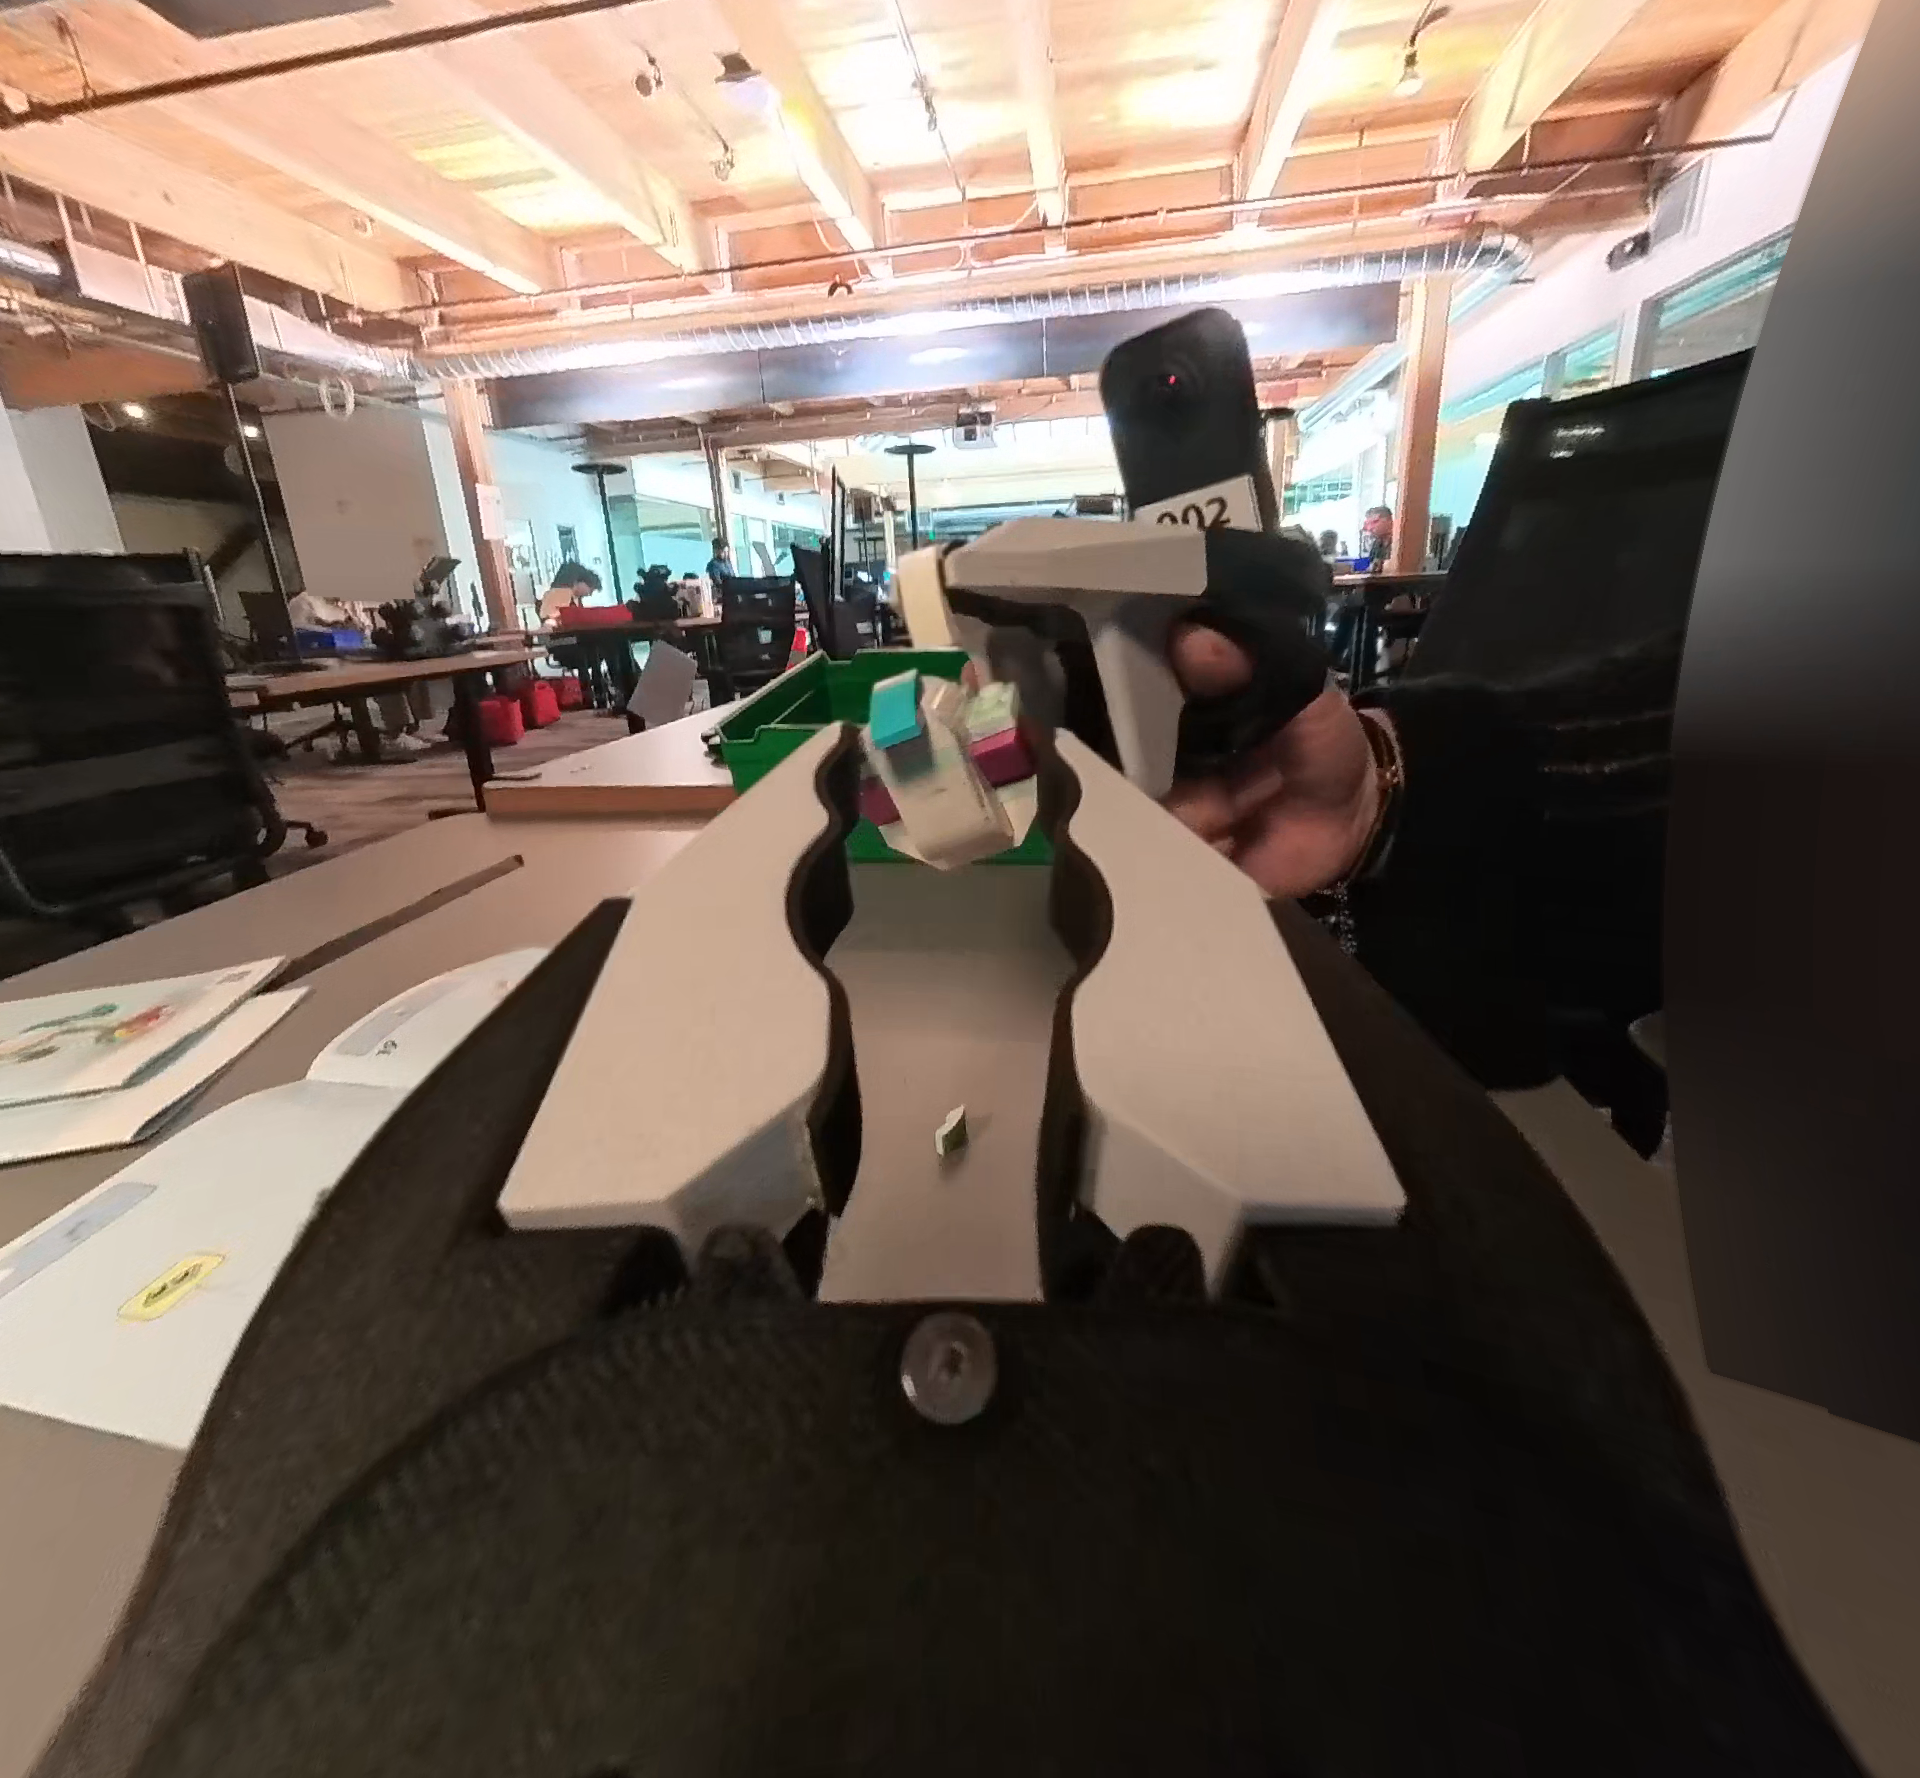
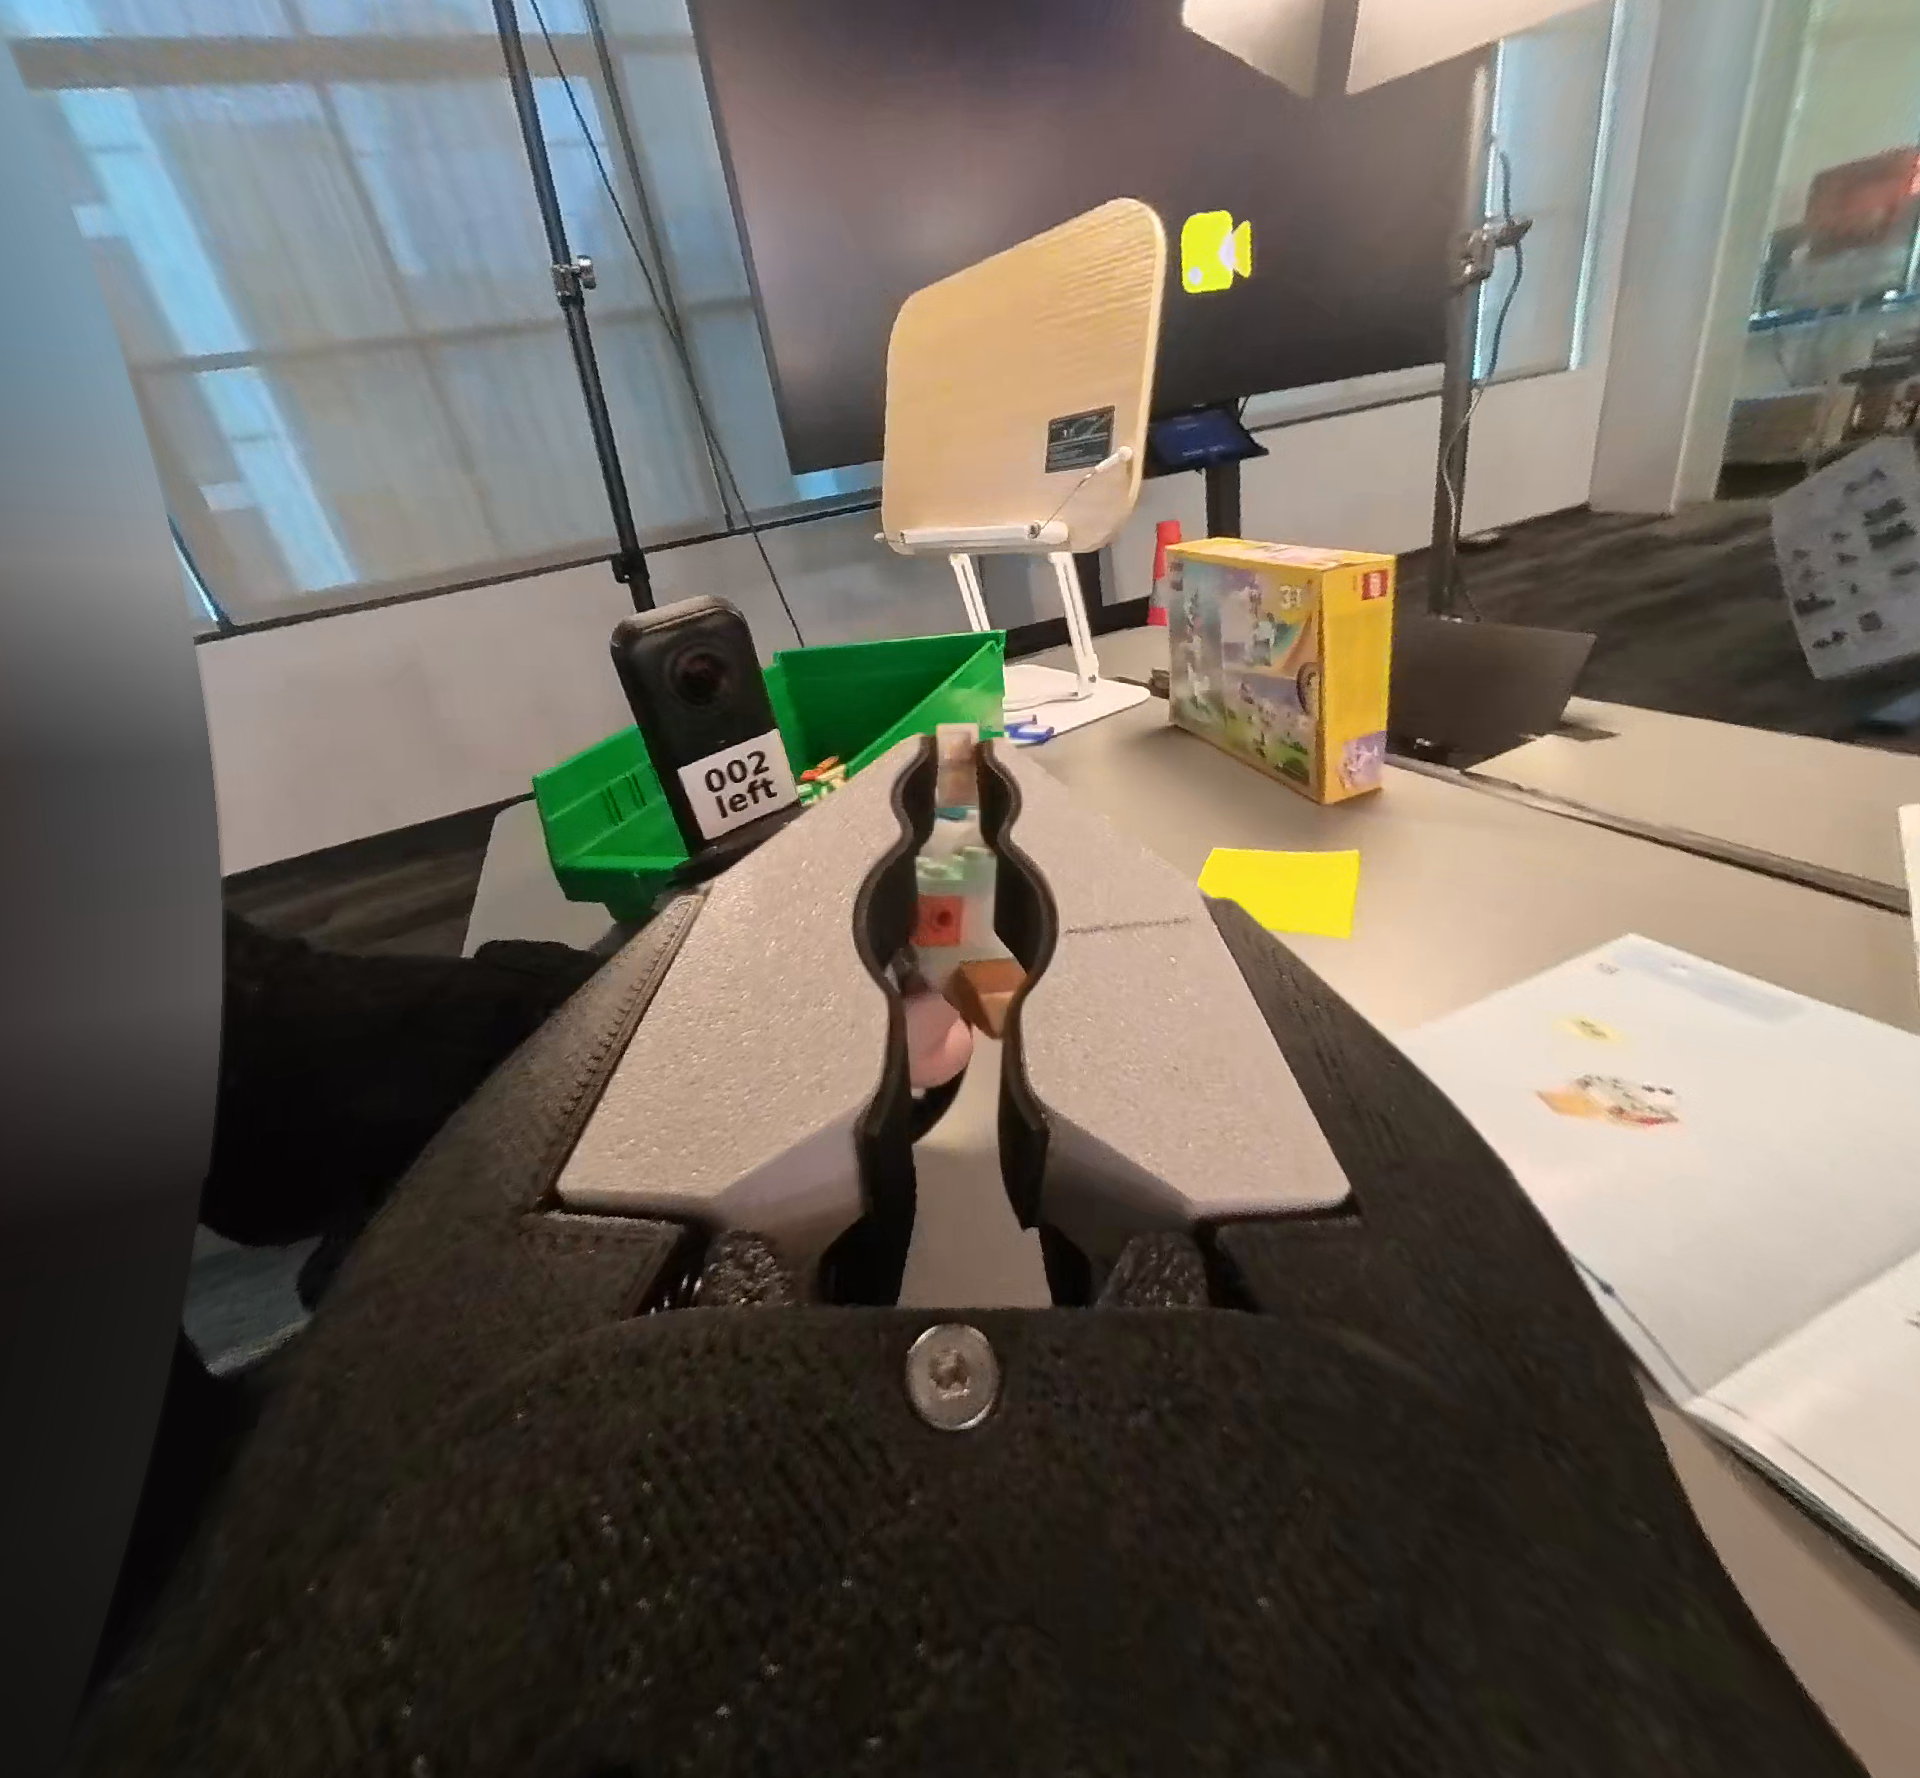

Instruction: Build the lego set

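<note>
My right gripper (image 2: pixel 956 757) is shut on a small lego assembly (image 2: pixel 951 907) of white, mint, coral and brown pieces, held above the table. In the left wrist view the same assembly (image 1: pixel 940 803), with a teal piece (image 1: pixel 896 712) on top, hangs from the right gripper (image 1: pixel 982 689) in front of my left gripper's tips. My left gripper (image 1: pixel 945 752) is open and empty, with its fingers (image 1: pixel 717 980) on either side of the assembly. I cannot tell if they touch it. A tiny white and green piece (image 1: pixel 951 1128) lies on the table between the left fingers.
A green bin (image 2: pixel 831 741) with loose pieces stands behind the grippers; it also shows in the left wrist view (image 1: pixel 800 720). A yellow lego box (image 2: pixel 1278 668), a yellow note (image 2: pixel 1283 887), an open instruction booklet (image 2: pixel 1662 1157) and a wooden book stand (image 2: pixel 1023 398) are on the table. More booklets (image 1: pixel 125 1042) lie left. The grippers are tip to tip, or close to it.
</note>
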The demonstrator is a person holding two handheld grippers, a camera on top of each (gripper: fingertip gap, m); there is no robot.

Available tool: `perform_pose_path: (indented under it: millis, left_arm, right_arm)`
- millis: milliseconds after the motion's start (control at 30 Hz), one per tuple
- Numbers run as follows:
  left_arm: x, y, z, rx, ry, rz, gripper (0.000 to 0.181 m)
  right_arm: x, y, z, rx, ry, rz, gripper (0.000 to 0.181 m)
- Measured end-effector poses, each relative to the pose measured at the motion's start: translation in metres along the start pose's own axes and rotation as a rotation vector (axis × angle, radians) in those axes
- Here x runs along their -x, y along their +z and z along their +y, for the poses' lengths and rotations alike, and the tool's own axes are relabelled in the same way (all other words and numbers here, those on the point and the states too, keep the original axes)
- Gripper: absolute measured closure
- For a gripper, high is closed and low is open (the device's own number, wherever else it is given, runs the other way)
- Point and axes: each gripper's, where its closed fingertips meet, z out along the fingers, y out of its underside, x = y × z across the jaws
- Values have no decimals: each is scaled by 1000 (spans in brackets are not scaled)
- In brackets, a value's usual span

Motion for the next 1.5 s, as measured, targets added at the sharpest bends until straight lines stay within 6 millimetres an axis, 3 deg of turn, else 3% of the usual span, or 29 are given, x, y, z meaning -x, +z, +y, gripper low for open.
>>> perform_pose_path:
  millis: [733, 1000, 1233, 1333, 1400, 1500]
  left_arm:
    - [3, -7, -15, -76, 41, -39, 149]
    - [11, -3, -7, -13, 191, -168, 149]
    - [12, -1, -1, 18, 218, -192, 149]
    - [25, -6, -2, 20, 226, -256, 149]
    - [35, -12, -4, 17, 227, -301, 149]
    - [46, -19, -7, 4, 210, -336, 149]
  right_arm:
    - [6, -9, 1, -43, -87, 26, 177]
    - [-2, -6, 3, -38, -173, 162, 177]
    - [-14, -7, 1, -29, -266, 307, 176]
    - [-42, -17, 20, 134, -265, 461, 177]
    - [-49, -22, 56, 346, -196, 456, 176]
    - [-42, -31, 111, 604, -56, 359, 176]
